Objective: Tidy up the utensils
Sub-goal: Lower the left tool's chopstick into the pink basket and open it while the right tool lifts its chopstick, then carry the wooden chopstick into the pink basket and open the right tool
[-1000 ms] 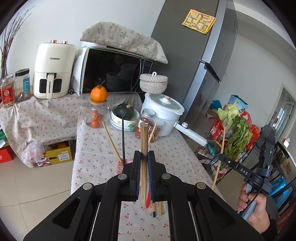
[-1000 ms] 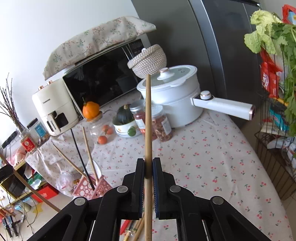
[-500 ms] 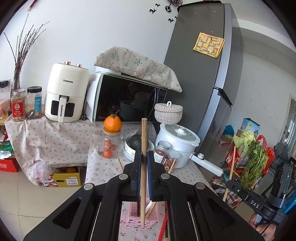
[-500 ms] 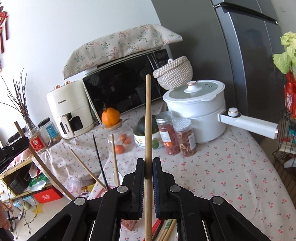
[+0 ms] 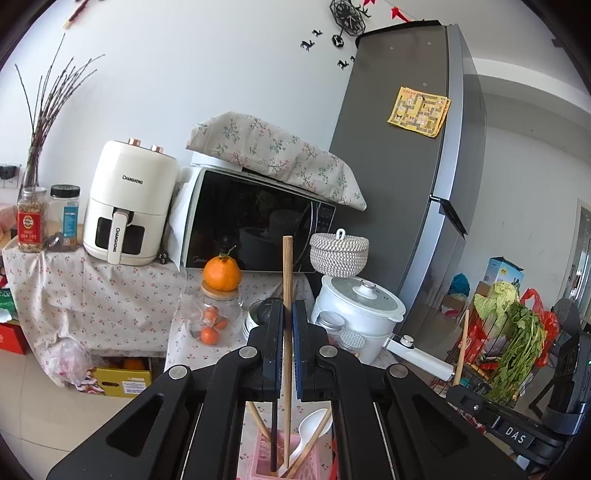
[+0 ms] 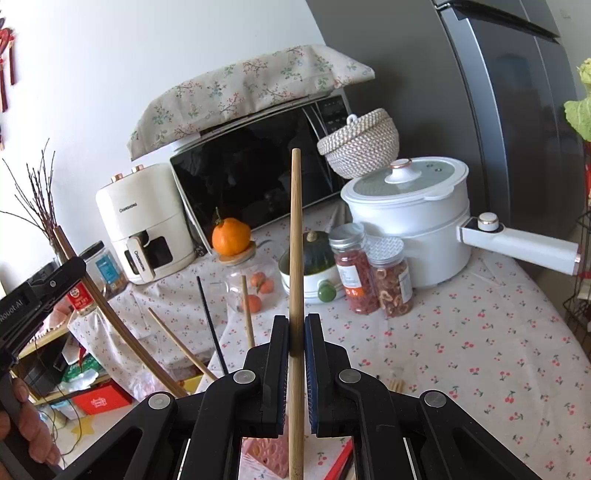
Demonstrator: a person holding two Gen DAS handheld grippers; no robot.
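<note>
Above cherry-print table [image 6: 480, 332], each gripper [image 6: 295, 332] pinches 1 upright chopstick [image 6: 295, 240].

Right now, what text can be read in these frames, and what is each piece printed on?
"CHANGHONG": air fryer body and handle.
"DAS": right gripper.
"Rouot.AI", uncertain: left gripper.
Unreadable: jar labels, yellow fridge sticker, microwave brand, spice jar label.

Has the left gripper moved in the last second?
Yes. The left gripper tilted upward: the microwave sits lower in its view, the wall clock has appeared, and the pink holder lies just beneath.
</note>
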